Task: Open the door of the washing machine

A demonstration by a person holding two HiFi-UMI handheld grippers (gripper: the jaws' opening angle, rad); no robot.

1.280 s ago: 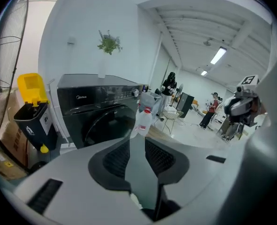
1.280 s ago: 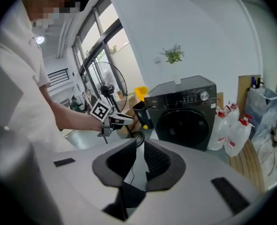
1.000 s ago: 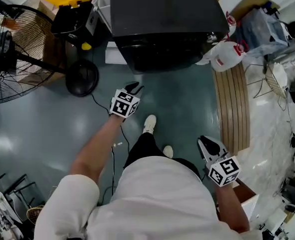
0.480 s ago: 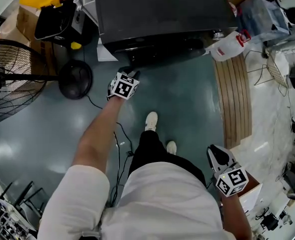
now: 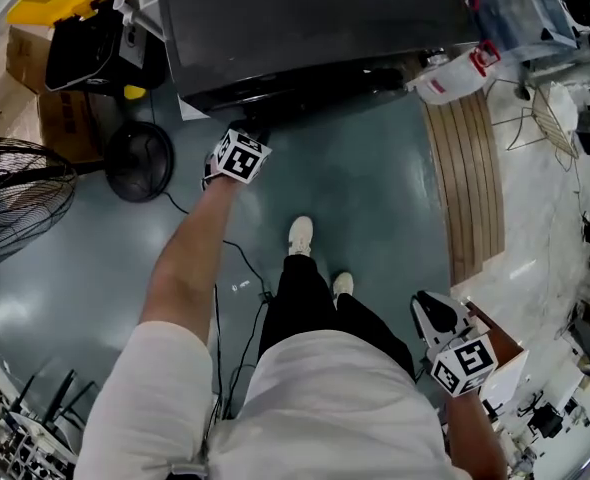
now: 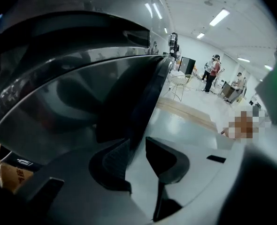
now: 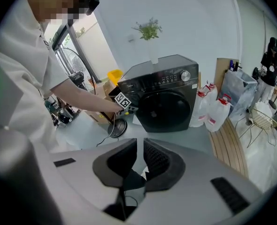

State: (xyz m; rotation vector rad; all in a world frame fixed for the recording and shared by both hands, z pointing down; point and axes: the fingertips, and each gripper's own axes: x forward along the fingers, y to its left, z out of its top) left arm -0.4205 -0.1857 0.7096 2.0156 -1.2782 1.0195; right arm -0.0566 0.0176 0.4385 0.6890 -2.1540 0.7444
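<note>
Washer (image 5: 315, 18) at top centre of the head view. Its round door (image 7: 169, 110) sits mid-frame in the right gripper view and looks closed. Left gripper (image 6: 137, 157) is at the door's left edge, jaws a little apart, with the dark rim reaching down to the left jaw's tip. Right gripper (image 7: 139, 161), lower right in the head view, is well away from the washer, jaws nearly together and empty. Fan (image 5: 20, 203) at left edge.

- This is a big indoor hall, like a test lab or workshop, not a home.
- Left gripper view, upper right: long ceiling lights (image 6: 221, 17) and people (image 6: 212, 71) standing far behind.
- Head view: the washing machine (image 5: 305, 28) stands free on a painted floor (image 5: 375, 198).
- Left edge: a floor fan (image 5: 15, 203); upper left: a cardboard box (image 5: 20, 73); middle: a loose cable (image 5: 237, 258).
</note>
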